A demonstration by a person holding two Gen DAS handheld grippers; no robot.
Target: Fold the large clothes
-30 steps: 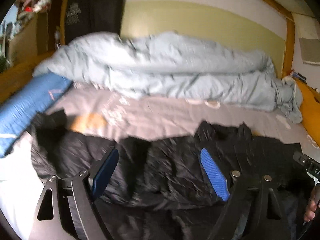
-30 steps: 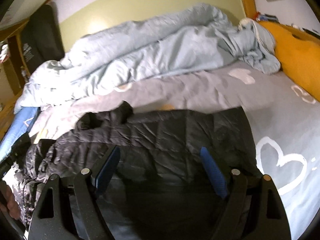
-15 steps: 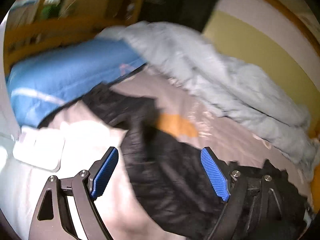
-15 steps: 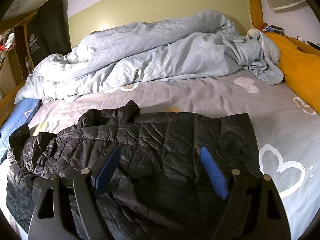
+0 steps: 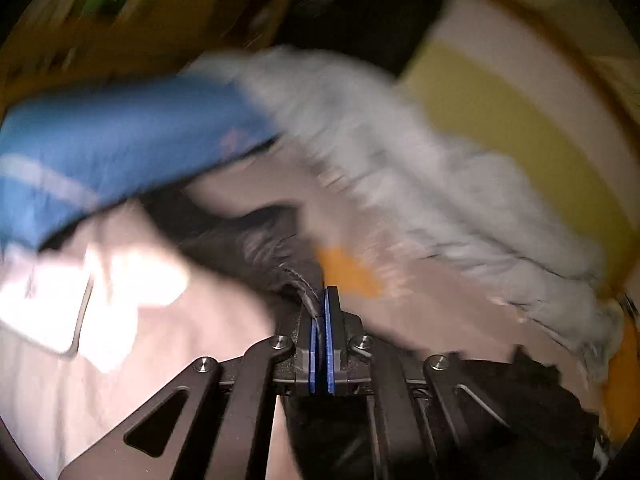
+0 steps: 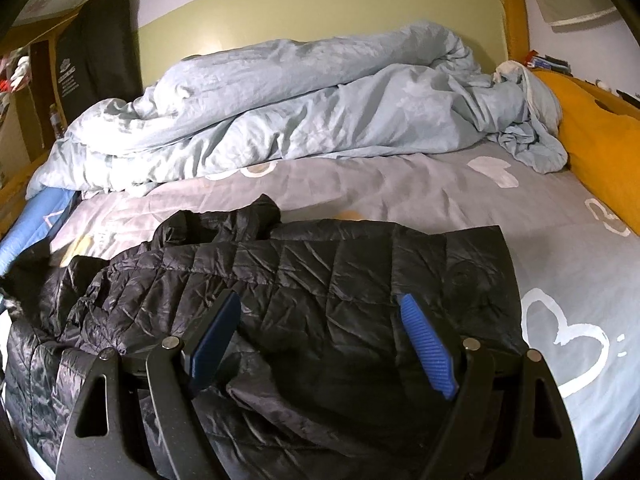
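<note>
Left gripper (image 5: pixel 321 312) is pinched tight on an edge of the black puffer jacket (image 6: pixel 320 280) at its left end — jacket lies crosswise on the bed (image 6: pixel 400 196), right gripper (image 6: pixel 316 344) spread wide just above its middle.

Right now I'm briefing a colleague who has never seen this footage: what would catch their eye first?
A crumpled black puffer jacket sprawls across the near part of the grey heart-print bedsheet, under the open right claw. Behind it, a pale blue duvet is heaped along the green headboard. In the blurred left view, the left claw is shut on a dark fold of the jacket.
</note>
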